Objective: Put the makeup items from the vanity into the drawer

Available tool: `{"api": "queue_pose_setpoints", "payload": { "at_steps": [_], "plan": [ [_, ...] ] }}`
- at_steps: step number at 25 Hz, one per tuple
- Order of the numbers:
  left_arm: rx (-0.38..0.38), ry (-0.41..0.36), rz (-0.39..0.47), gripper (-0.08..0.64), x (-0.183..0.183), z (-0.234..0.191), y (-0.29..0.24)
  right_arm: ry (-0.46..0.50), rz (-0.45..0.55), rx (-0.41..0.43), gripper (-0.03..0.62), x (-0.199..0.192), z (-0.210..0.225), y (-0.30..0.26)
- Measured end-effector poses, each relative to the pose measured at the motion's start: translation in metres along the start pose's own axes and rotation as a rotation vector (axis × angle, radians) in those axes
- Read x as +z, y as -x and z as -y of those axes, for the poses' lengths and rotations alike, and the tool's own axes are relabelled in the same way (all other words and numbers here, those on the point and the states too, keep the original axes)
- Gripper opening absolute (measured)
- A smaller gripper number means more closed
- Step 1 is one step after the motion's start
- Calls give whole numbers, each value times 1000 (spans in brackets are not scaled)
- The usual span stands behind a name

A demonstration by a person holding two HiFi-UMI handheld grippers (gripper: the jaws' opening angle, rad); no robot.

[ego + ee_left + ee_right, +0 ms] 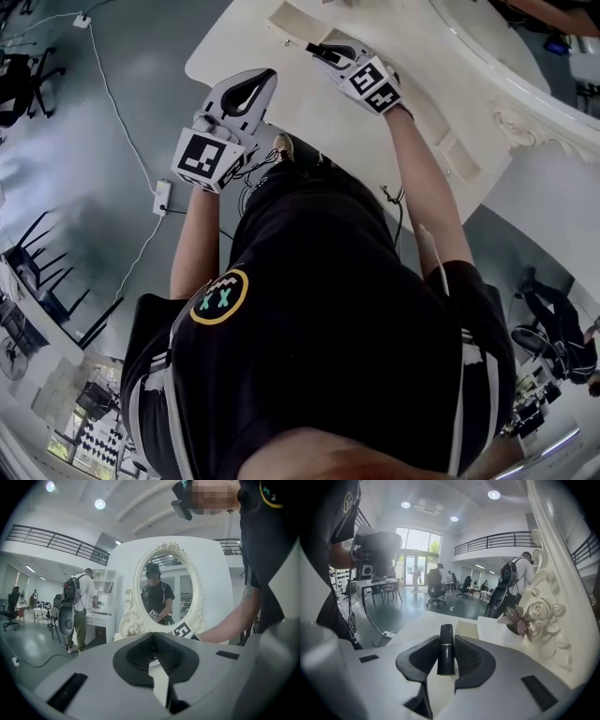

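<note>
White vanity point(239, 42) takes up the top of the head view, and the wearer in the black shirt point(328, 309) is leaning in over it. The left gripper point(255, 86) sits right at the vanity's front edge. The right gripper point(323, 52) is further in over the top, not far from the curved mirror frame point(506, 94). Down on the grey floor point(112, 141) there's a white cable running to a power strip point(161, 197), under the left arm. From up here you honestly can't see what either gripper has in it.

Left gripper view: its jaws are pinched together at the tips with nothing in them. Straight ahead is the oval mirror point(166, 588) in its carved white surround, with the wearer's reflection in the glass. The right gripper's marker cube point(184, 631) pokes up just above the jaws, and a forearm point(229, 625) comes in from the right side. Off to the left a bystander point(77, 604) with a backpack stands at a white desk.

Right gripper view: this is where the goods are. A black lipstick point(446, 651) stands upright between the pads, clamped from both sides, with its top end sticking out past the jaw tips. So it's in the gripper, held over the vanity top, and not in any drawer. Just beyond, a little potted plant point(516, 620) with purplish leaves sits next to the carved frame on the right. The left gripper shows as a dark blur up in the left corner. Office chairs point(436, 590) are parked way back in the room.
</note>
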State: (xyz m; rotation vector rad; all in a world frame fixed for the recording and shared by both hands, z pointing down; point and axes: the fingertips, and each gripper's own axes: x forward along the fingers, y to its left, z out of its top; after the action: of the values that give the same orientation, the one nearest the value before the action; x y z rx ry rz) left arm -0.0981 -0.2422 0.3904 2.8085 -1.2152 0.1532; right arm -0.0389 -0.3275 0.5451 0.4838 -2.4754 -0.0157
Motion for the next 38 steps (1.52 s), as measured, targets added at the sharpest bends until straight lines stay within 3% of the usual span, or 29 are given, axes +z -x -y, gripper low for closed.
{"api": "queue_pose_setpoints", "payload": {
  "at_steps": [7,16,18,19,25,31,38],
  "plan": [
    [23,3,-2,20,-1,-5,6,-46,-46,-33,121,13,47,-42],
    [58,12,-7,20,-4,-14,18,-95,11,-50,132,30,54,-56],
    [56,13,-7,20,-4,-13,18,-103,4,-36,279,26,52,-58],
    [55,13,-7,20,-4,-12,18,-104,-1,-27,301,23,50,-58],
    [48,12,-3,20,-3,-12,18,-103,22,-46,331,21,42,-36],
    [19,6,6,20,0,-9,7,-87,115,-94,334,41,29,12],
    [-23,-14,23,20,11,-5,-5,-61,317,-132,311,112,-6,88]
  ]
}}
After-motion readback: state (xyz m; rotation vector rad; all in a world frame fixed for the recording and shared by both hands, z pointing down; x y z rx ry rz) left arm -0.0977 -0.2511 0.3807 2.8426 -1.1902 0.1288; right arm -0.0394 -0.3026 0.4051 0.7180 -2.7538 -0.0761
